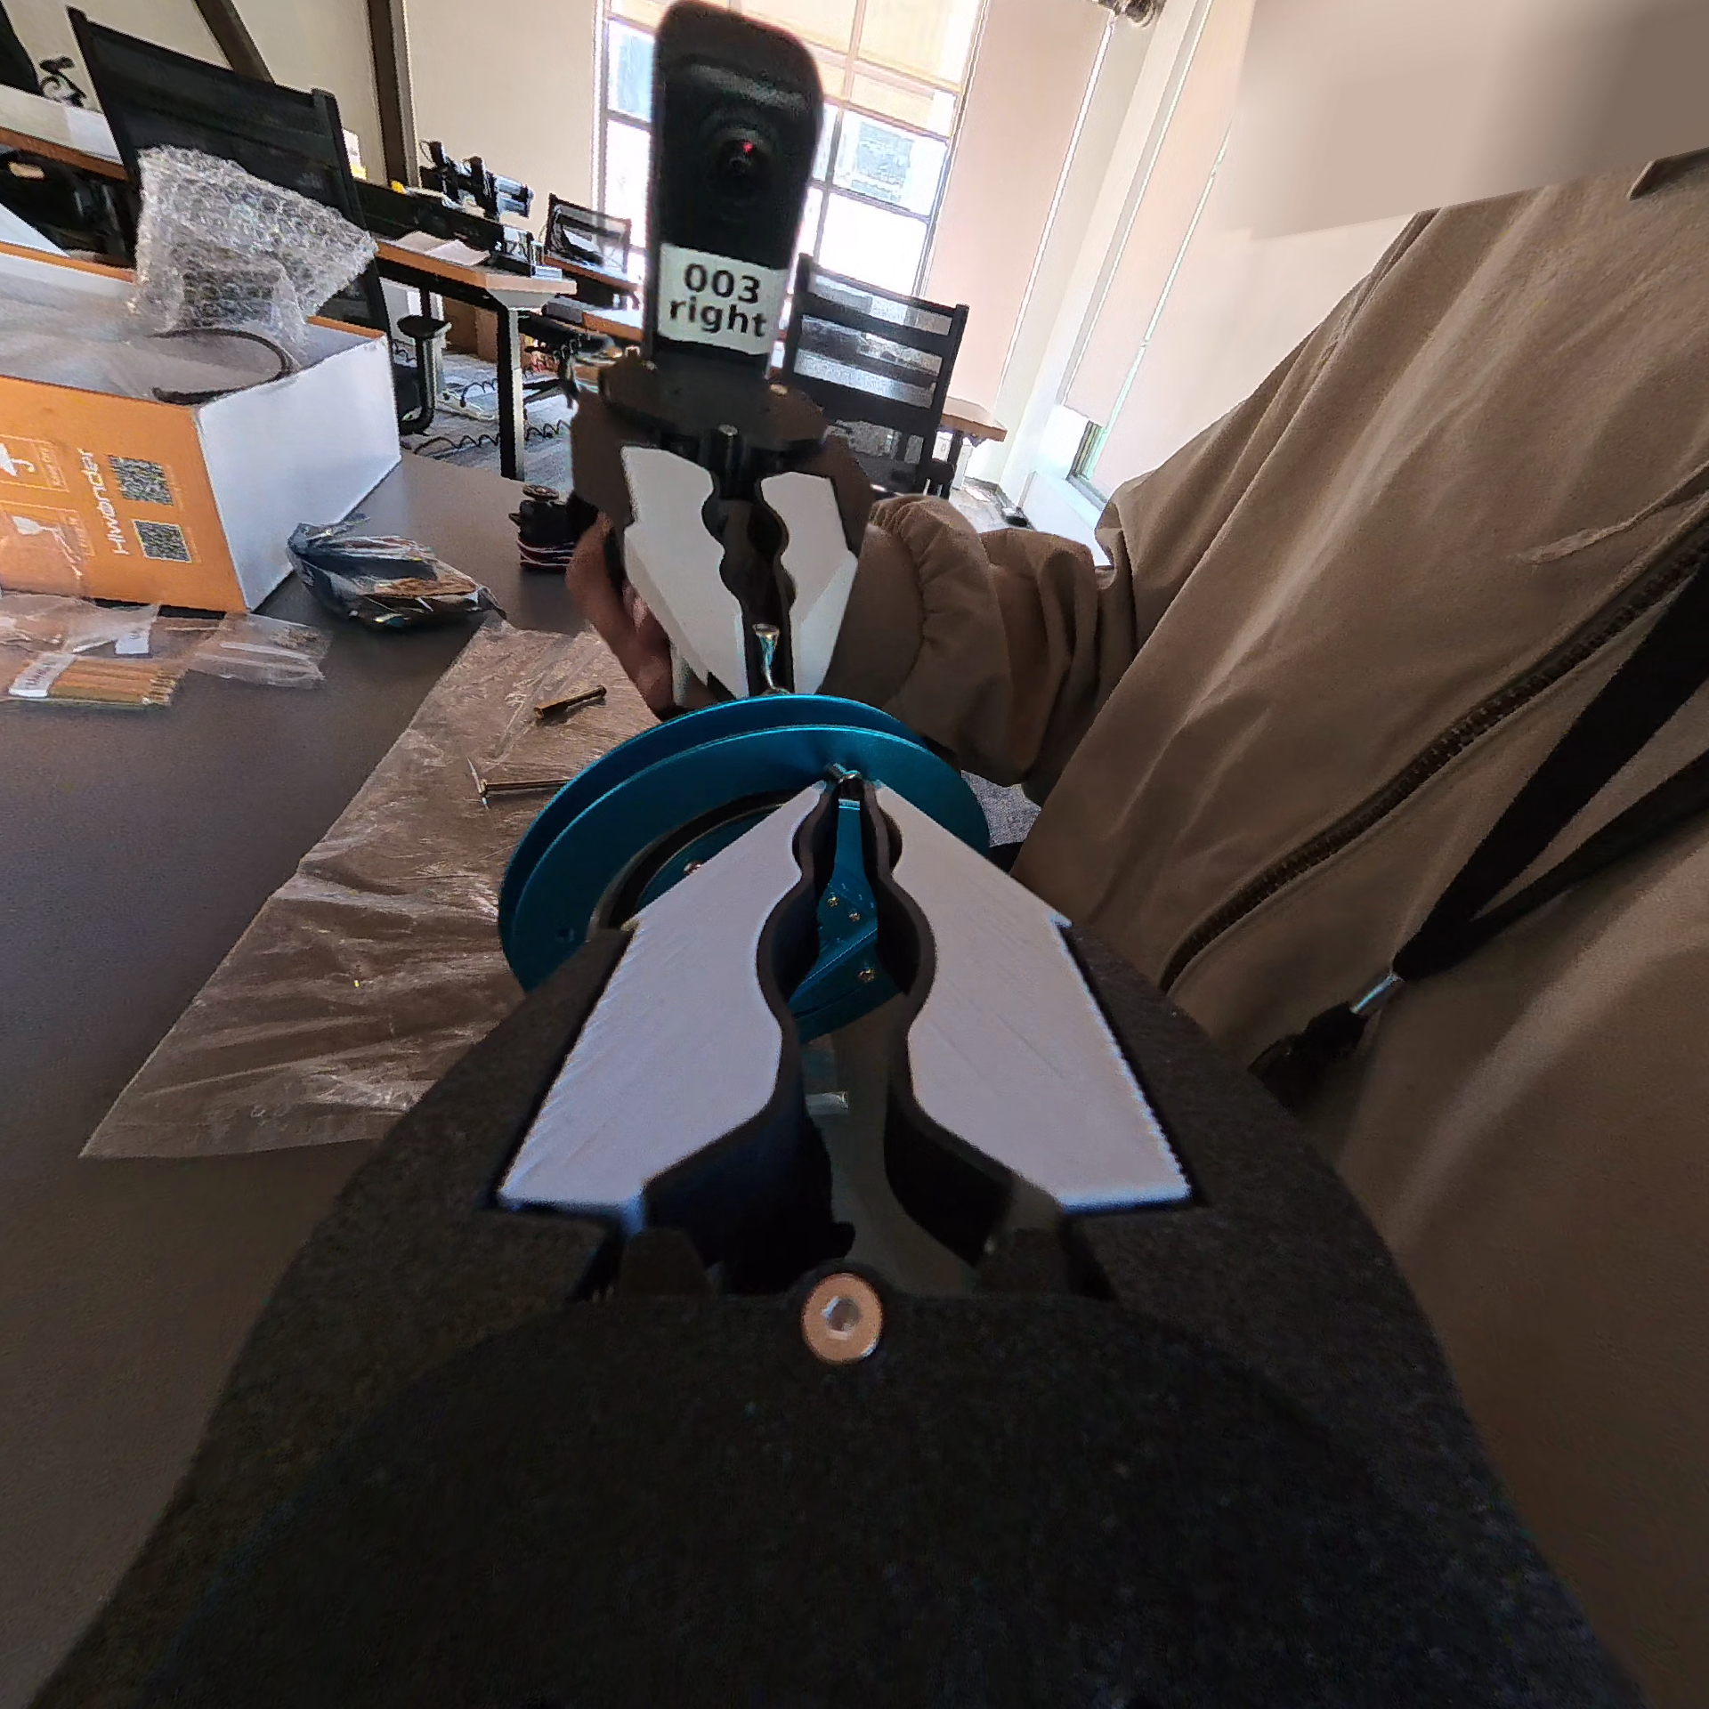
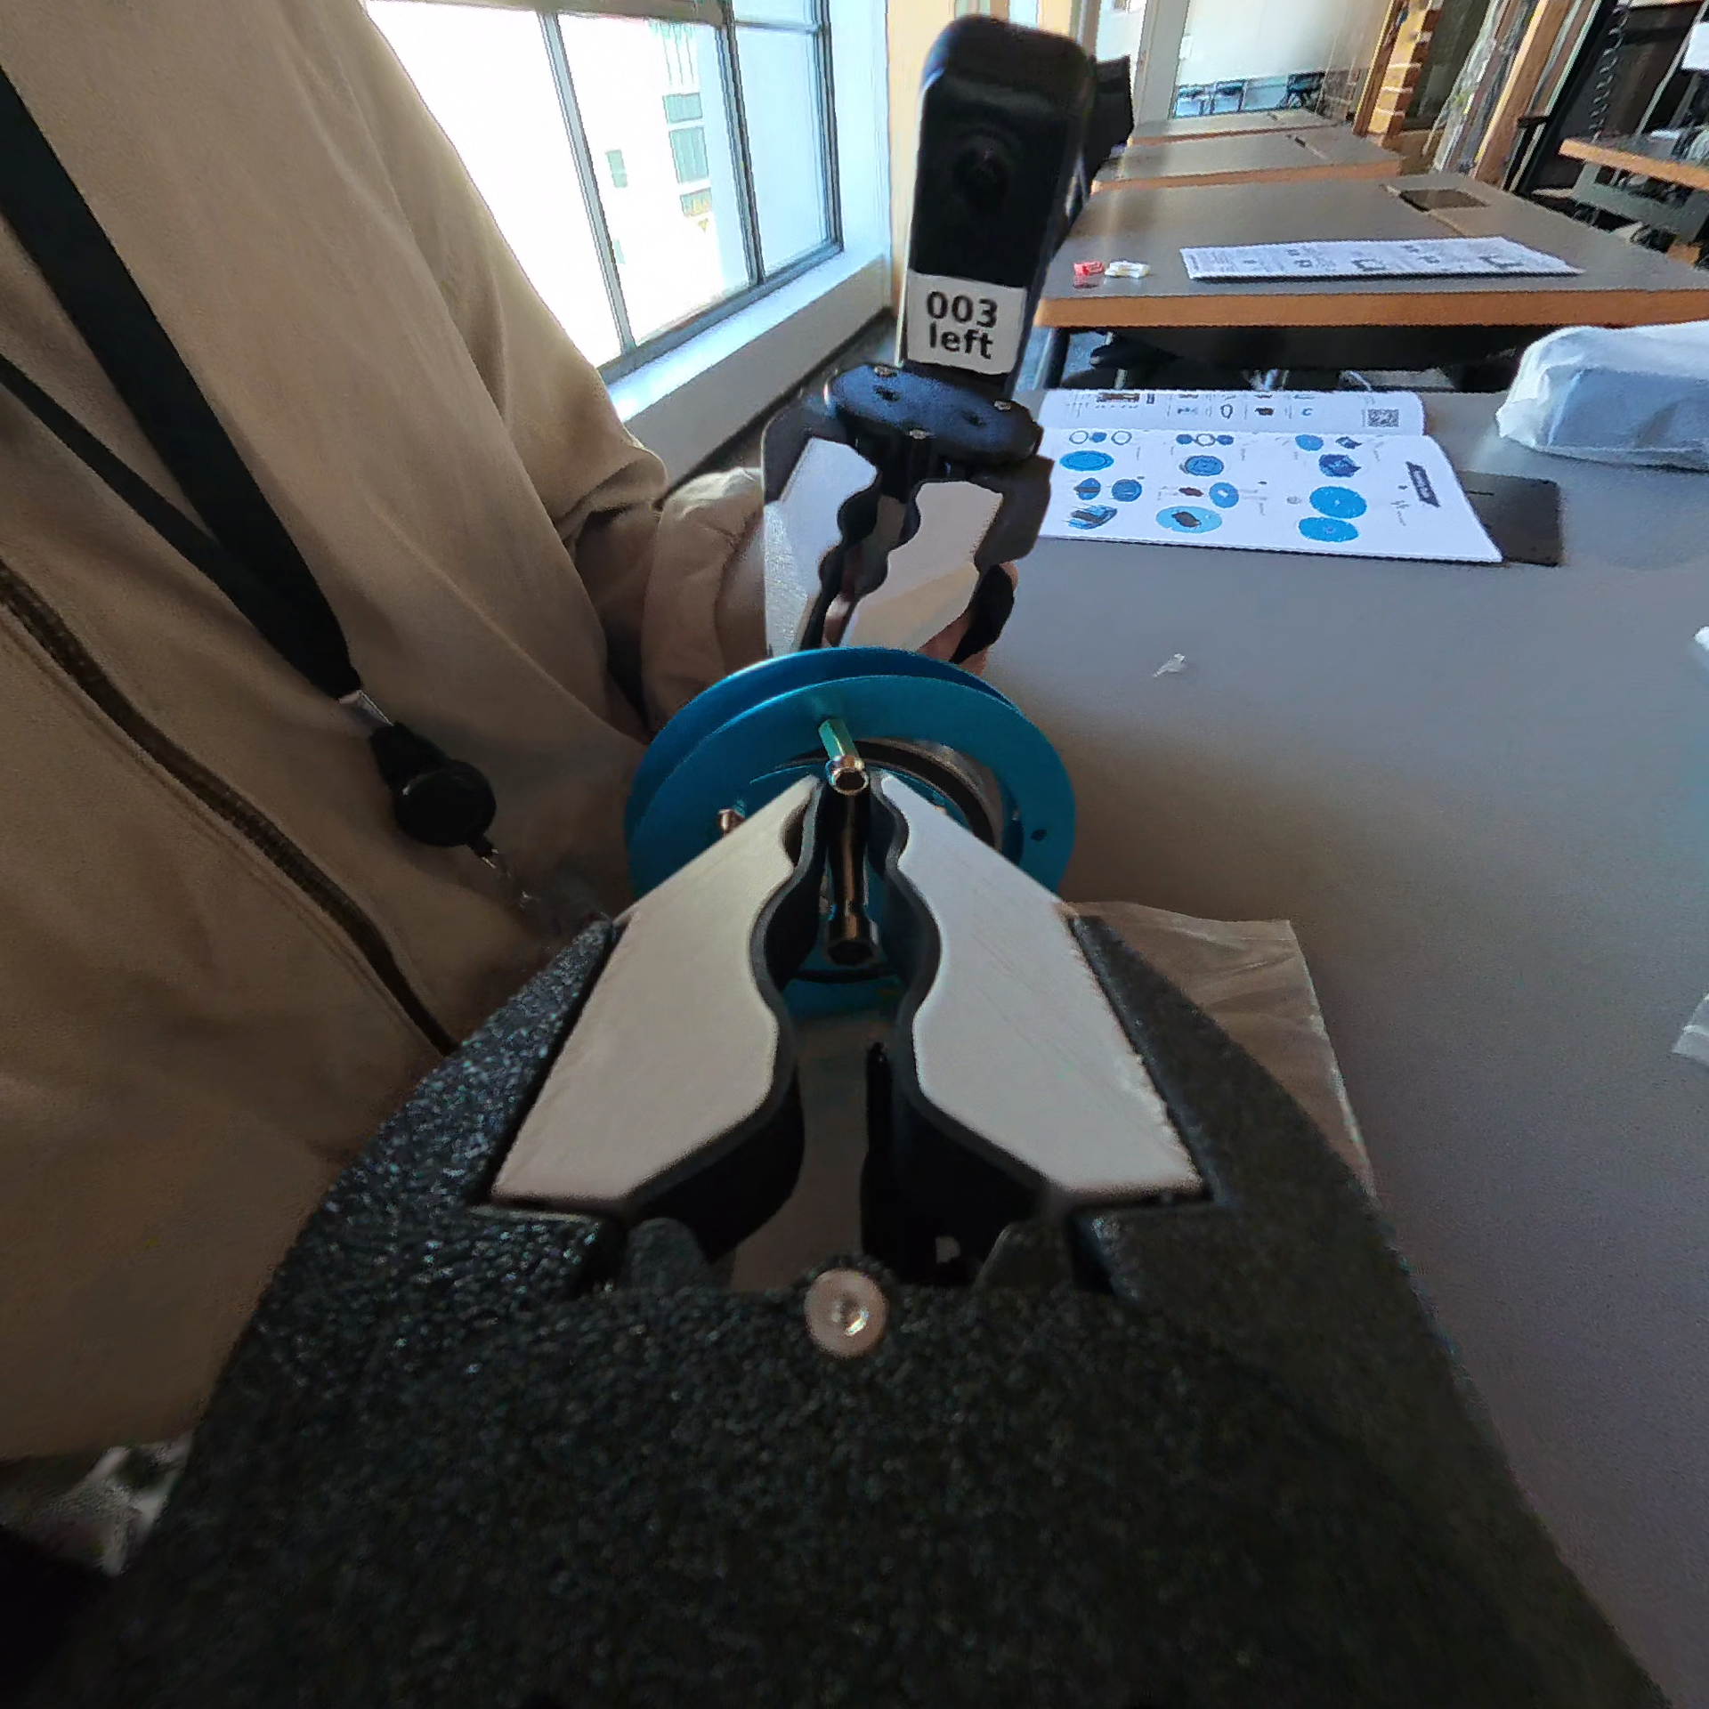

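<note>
My left gripper [image 1: 843, 786] is shut on a blue metal disc assembly [image 1: 721, 777], two round plates with a blue bracket between the fingers, held above the grey table [image 1: 185, 832]. My right gripper [image 2: 846, 786] is shut on a small silver tubular socket tool [image 2: 846, 869]. The tool's tip meets a teal hex post [image 2: 830, 740] on the rim of the disc assembly [image 2: 980, 721]. The two grippers face each other across the discs. The right gripper [image 1: 768, 684] shows beyond the discs in the left wrist view, and the left gripper [image 2: 869, 638] beyond them in the right wrist view.
A clear plastic bag [image 1: 370, 925] lies on the table with two loose bolts [image 1: 518, 786] on it. An orange and white box [image 1: 185, 481], bubble wrap [image 1: 240, 231] and small packets [image 1: 92, 666] lie beyond. An instruction sheet [image 2: 1248, 481] lies behind. A person's tan jacket [image 1: 1387, 740] is close. The tips of both grippers are at nearly the same place.
</note>
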Action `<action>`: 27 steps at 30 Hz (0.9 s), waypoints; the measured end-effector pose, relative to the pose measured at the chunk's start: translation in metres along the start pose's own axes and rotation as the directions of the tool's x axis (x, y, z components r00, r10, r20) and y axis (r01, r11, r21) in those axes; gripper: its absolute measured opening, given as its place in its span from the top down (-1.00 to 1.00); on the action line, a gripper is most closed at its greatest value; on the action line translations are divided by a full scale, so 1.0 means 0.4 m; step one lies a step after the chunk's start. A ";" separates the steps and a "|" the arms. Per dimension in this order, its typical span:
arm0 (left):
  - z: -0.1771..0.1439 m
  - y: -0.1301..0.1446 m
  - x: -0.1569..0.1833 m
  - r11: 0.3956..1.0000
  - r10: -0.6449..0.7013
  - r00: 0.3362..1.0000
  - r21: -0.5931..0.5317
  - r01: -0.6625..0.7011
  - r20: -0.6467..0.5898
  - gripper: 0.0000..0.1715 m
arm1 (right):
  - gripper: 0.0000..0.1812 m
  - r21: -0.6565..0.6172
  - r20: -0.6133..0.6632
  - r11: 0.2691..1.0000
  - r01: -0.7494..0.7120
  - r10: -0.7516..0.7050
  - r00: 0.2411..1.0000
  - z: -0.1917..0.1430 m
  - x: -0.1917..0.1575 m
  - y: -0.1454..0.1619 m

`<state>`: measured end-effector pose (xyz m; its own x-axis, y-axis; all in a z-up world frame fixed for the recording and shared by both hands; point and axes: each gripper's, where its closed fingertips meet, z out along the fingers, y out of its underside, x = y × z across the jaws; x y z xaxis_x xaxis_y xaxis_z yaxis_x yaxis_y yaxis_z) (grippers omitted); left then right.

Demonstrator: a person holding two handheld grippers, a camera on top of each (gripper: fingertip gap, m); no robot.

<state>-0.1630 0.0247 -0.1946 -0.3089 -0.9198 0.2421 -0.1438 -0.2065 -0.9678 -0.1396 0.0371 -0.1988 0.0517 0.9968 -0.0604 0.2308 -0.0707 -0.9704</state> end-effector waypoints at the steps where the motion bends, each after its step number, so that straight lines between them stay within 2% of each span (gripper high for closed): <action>1: 0.000 0.000 0.000 1.000 -0.004 1.000 0.001 0.004 -0.001 0.97 | 0.93 -0.018 -0.010 0.999 0.028 -0.028 1.000 0.000 0.000 0.000; 8: -0.004 -0.005 -0.016 0.999 -0.032 0.999 0.015 0.031 0.030 0.96 | 0.93 -0.107 -0.058 0.985 0.133 -0.140 0.988 -0.003 0.013 -0.001; 17: 0.004 -0.016 -0.030 0.999 -0.022 0.991 0.049 0.016 0.131 0.94 | 0.94 -0.083 -0.093 0.991 0.101 -0.108 0.990 -0.008 0.029 -0.002; 27: 0.008 -0.012 -0.026 0.995 0.104 0.975 -0.033 -0.099 0.198 0.95 | 0.92 -0.069 -0.089 0.995 0.074 -0.081 0.993 -0.008 0.026 -0.003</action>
<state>-0.1562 0.0341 -0.1927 -0.1299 -0.9840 0.1221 -0.1431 -0.1032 -0.9843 -0.1361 0.0476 -0.1974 0.1190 0.9921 0.0390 0.3008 0.0014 -0.9537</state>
